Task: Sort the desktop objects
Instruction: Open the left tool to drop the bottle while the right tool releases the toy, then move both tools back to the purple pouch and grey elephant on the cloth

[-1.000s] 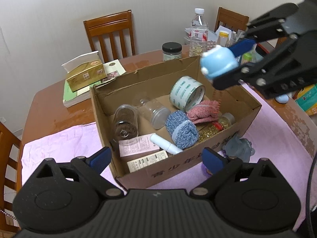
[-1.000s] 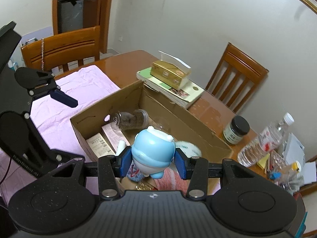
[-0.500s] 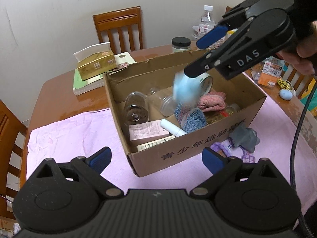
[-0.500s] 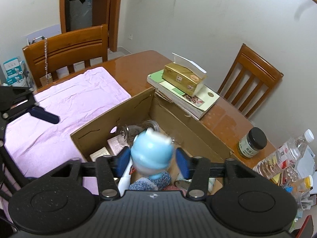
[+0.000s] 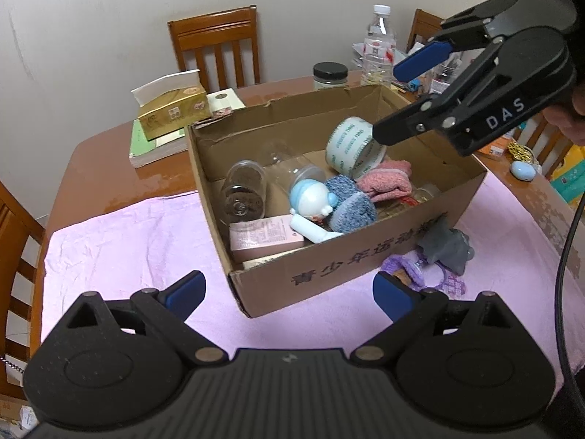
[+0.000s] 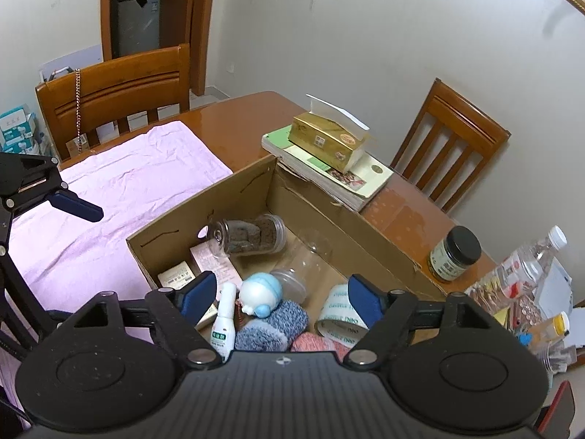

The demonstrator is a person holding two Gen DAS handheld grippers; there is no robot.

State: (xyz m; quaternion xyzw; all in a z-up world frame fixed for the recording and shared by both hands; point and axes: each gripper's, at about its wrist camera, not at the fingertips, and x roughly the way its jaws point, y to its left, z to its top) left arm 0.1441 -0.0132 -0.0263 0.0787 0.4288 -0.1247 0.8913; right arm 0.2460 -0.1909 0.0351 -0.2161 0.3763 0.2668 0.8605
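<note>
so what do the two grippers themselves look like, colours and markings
Both are matte black plastic with round speckled housings, silver pivot screws and blue pads on the jaws. The right gripper carries white "DAS" lettering on its side, and a black cable hangs beside it. The left gripper shows a small logo on its ribbed centre.

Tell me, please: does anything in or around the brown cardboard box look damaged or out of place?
The brown cardboard box has a torn, ragged rear rim. The grey soft toy and purple knitted item lie outside it on the pink cloth, unsorted.
</note>
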